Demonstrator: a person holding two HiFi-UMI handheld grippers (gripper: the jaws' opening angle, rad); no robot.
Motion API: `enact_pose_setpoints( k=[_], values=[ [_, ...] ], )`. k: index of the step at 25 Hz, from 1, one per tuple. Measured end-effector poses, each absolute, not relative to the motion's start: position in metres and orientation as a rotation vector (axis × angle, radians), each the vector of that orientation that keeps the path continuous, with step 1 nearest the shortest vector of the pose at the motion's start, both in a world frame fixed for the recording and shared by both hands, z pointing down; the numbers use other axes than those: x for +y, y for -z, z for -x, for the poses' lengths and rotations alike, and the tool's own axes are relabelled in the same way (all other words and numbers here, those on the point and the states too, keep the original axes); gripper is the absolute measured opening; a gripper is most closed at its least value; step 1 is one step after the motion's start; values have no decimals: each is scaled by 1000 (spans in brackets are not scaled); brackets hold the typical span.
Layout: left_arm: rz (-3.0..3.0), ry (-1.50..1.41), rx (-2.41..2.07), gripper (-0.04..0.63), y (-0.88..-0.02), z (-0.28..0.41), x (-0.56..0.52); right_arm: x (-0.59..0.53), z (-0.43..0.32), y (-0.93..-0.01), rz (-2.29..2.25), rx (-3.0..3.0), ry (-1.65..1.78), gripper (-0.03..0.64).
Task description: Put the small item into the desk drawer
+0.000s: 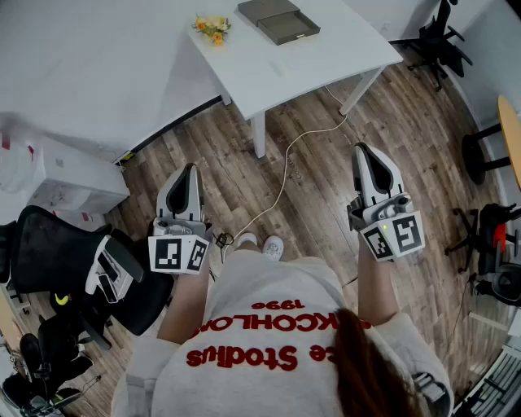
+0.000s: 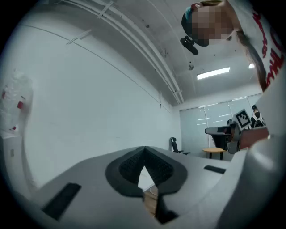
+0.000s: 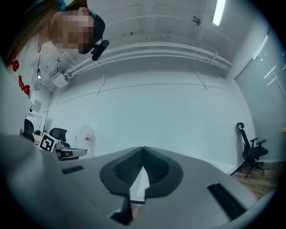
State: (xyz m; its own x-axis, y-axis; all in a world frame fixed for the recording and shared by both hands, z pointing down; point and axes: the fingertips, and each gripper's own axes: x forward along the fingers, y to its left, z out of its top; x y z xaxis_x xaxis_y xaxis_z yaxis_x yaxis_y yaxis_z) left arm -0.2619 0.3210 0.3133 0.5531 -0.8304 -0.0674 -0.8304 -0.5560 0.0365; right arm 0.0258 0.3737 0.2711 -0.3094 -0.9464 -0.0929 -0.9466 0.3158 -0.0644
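Two grey-and-white handheld tools point level over the wood-plank floor (image 1: 407, 122): the left tool (image 1: 189, 169) and the right tool (image 1: 364, 150), each with its jaws closed together on nothing. A small orange-and-yellow flower bunch (image 1: 212, 28) lies near the white counter's (image 1: 326, 57) left corner, near a flat grey tray (image 1: 278, 20) and well apart from both tools.

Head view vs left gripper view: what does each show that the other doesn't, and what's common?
Only the head view: the white rectangular desk carrying a flat grey box and a small bunch of yellow-orange flowers, plus the thin white cable on the wooden plank floor.
Only the left gripper view: the long ceiling strip light.
Both: the left tongs, shut and empty; the right tongs with their marker cube; the person's white shirt with red lettering.
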Motion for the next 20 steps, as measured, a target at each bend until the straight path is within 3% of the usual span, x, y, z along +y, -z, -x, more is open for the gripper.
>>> enact_pose_setpoints(
  k=[20],
  values=[
    [-2812, 92, -1457, 8, -304, 238, 295, 356, -42, -264, 1737, 2345, 49, 5]
  ],
)
